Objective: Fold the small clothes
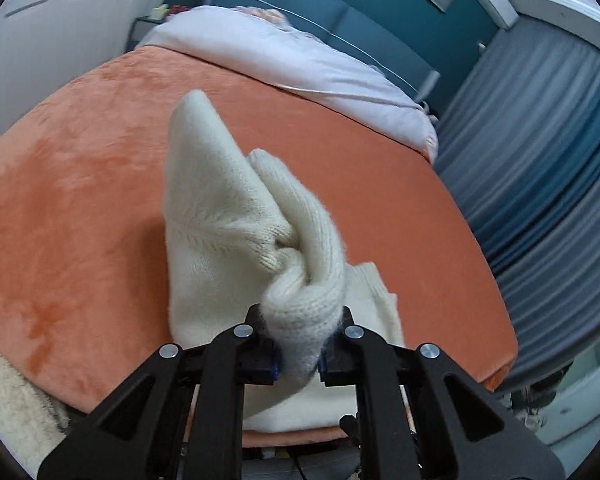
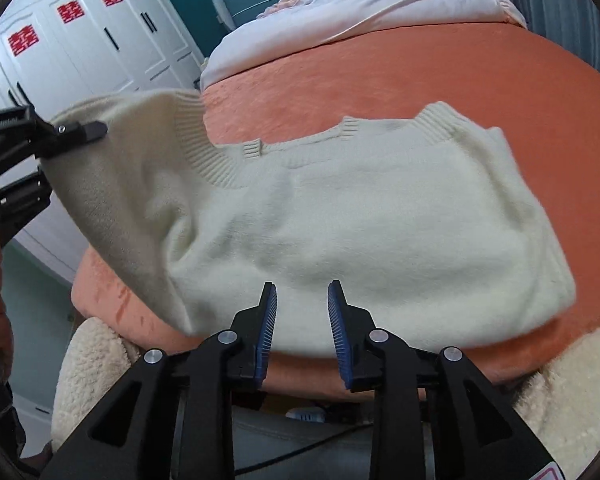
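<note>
- The sweater (image 2: pixel 380 220) lies on the orange bed (image 2: pixel 420 76), long axis across the right view, ribbed neck edge toward the far pillows (image 2: pixel 360 4).
- The left tongs (image 1: pixel 298 354) are clamped on a bunched sleeve (image 1: pixel 304 280), lifted above the bed.
- The right tongs (image 2: pixel 302 320) stand apart, empty, over the near hem.

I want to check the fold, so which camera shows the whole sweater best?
The right wrist view: the sweater lies spread across the orange blanket, neckline and body visible, one side lifted by the left gripper. The left wrist view shows only a bunched fold clamped in that gripper.
</note>
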The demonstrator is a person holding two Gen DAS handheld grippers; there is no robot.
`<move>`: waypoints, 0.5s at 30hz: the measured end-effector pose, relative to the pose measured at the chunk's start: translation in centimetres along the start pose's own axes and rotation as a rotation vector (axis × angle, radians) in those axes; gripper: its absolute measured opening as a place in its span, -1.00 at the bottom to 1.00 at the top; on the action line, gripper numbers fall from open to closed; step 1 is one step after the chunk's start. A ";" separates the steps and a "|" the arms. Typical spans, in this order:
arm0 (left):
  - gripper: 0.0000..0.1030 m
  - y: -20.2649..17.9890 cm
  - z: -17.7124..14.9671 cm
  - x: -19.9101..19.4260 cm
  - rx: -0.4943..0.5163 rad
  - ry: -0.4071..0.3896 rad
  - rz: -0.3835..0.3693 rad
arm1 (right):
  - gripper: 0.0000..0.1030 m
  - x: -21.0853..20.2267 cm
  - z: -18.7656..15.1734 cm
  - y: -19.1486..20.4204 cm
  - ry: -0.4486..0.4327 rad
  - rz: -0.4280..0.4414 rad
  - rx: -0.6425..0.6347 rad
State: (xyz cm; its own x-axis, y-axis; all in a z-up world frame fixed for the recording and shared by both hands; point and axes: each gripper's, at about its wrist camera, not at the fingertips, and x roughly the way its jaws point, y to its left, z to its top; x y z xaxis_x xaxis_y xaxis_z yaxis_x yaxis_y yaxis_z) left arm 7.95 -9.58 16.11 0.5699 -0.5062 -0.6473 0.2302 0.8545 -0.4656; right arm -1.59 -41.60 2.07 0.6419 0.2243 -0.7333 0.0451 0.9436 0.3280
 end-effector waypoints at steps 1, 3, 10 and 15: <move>-0.78 -1.8 -0.7 1.4 0.040 0.027 -0.012 | -0.47 -0.8 -0.1 -1.2 -0.009 -0.015 0.026; -0.76 -4.5 -2.8 5.2 0.117 0.112 -0.013 | -0.46 -2.2 -0.4 -3.6 -0.030 -0.038 0.081; -0.17 -4.7 -9.6 8.9 0.238 0.246 0.085 | -0.34 -3.4 -0.5 -7.1 -0.034 -0.046 0.167; 0.72 -1.8 -9.8 2.9 0.275 0.143 0.179 | 0.32 -2.7 1.2 -5.6 -0.044 0.066 0.132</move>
State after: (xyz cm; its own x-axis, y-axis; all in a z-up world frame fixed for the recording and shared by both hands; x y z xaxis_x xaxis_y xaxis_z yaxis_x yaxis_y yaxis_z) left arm 1.49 -13.71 9.15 0.5087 -0.3403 -0.7908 0.3514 0.9206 -0.1702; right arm -2.65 -47.81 2.89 0.6799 0.2713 -0.6813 0.1001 0.8860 0.4527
